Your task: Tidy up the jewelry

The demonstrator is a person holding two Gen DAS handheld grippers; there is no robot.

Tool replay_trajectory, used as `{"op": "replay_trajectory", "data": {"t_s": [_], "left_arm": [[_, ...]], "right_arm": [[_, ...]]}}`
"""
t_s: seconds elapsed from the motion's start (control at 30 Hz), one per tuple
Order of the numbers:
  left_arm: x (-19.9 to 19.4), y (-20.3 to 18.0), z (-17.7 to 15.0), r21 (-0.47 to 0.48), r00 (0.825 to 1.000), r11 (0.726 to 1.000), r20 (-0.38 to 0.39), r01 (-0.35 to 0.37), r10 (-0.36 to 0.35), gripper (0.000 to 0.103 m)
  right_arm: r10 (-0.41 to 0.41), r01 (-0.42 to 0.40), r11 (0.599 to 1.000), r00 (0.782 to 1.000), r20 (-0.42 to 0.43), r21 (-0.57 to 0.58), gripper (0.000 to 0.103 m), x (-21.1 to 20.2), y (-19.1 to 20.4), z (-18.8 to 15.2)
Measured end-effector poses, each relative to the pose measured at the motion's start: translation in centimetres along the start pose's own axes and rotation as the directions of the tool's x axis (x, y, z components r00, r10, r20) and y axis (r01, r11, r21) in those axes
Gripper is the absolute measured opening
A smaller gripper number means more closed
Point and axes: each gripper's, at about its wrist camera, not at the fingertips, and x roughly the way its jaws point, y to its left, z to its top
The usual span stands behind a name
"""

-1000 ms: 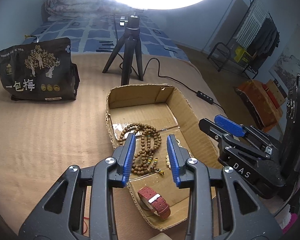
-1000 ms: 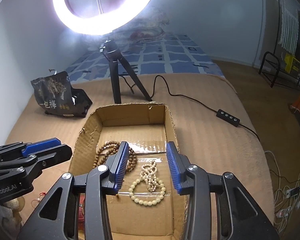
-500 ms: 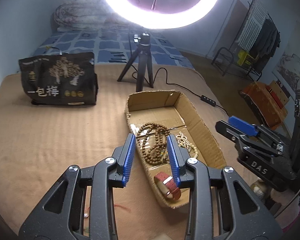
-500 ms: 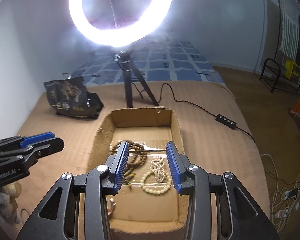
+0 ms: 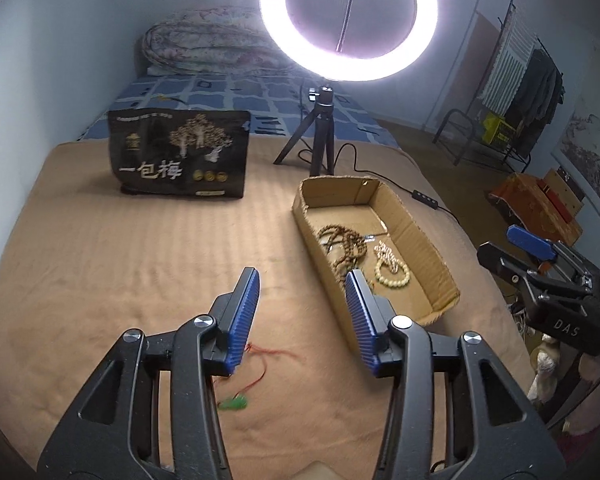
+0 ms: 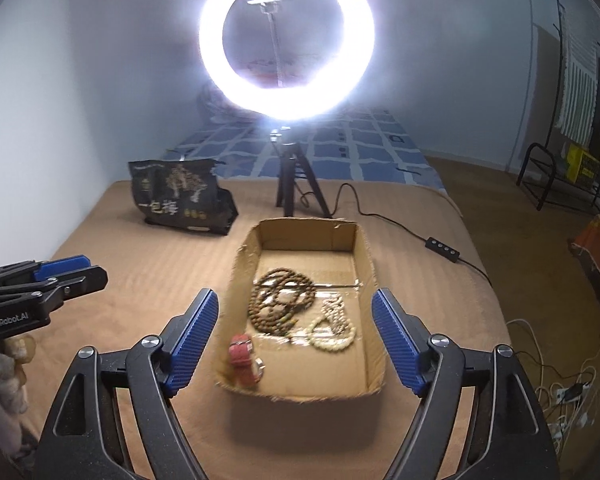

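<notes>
Where print is legible, "一包梅" is read on the black bag (image 5: 180,156), "DAS" on the right gripper (image 6: 296,334), "GenRobot.AI" on the left gripper (image 5: 302,306). Both sets of fingers are opening, nothing between. Beads (image 6: 280,300), pale bracelet (image 6: 332,330) and watch (image 6: 244,364) are held in the box (image 6: 364,248), set on a tan-blanketed bed (image 5: 120,264) under a ring light (image 5: 348,20).

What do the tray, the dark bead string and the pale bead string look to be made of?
Tray: raw brown corrugated cardboard, matte, with ragged torn edges. Dark bead string: probably wood or seed, with brown, dull, slightly rough beads. Pale bead string: cream, smoother and faintly glossy beads; perhaps bone, bodhi seed or plastic, which the pictures cannot settle.
</notes>
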Motion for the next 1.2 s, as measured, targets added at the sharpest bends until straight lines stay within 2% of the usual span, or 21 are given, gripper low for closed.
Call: {"op": "replay_trajectory", "data": {"t_s": [0.27, 0.53, 0.83, 0.87, 0.9, 0.97, 1.2], "left_arm": [[-3.1, 3.0, -2.9, -0.002, 0.999, 0.999, -0.006, -0.037, 0.037, 0.046], [-5.4, 7.5, -6.7, -0.042, 0.996, 0.996, -0.044, -0.077, 0.075, 0.046], [-5.5, 11.7, -12.2, -0.086, 0.985, 0.990, -0.143, -0.114, 0.101, 0.046], [-5.5, 11.9, -12.6, -0.086, 0.983, 0.990, -0.150, -0.116, 0.102, 0.047], [-5.5, 12.0, -13.5, -0.084, 0.981, 0.989, -0.164, -0.121, 0.106, 0.056], [-5.6, 12.2, -14.7, -0.087, 0.979, 0.988, -0.176, -0.124, 0.107, 0.068], [-4.5, 11.8, -19.5, -0.067, 0.958, 0.985, -0.255, -0.156, 0.134, 0.069]], "right_arm": [[0.088, -0.088, 0.996, 0.996, -0.001, -0.025, 0.079, -1.0, 3.6, -1.6], [0.202, -0.207, 0.976, 0.976, -0.080, -0.065, 0.079, 0.8, 7.3, -4.0], [0.245, -0.276, 0.948, 0.950, -0.194, -0.156, 0.079, 3.5, 11.3, -6.9], [0.248, -0.281, 0.947, 0.947, -0.202, -0.158, 0.079, 3.7, 11.6, -7.1], [0.253, -0.289, 0.944, 0.944, -0.213, -0.161, 0.079, 4.0, 12.0, -7.3], [0.258, -0.298, 0.940, 0.939, -0.227, -0.167, 0.079, 4.4, 12.5, -7.5], [0.272, -0.327, 0.926, 0.923, -0.271, -0.187, 0.079, 6.0, 14.4, -8.4]]}}
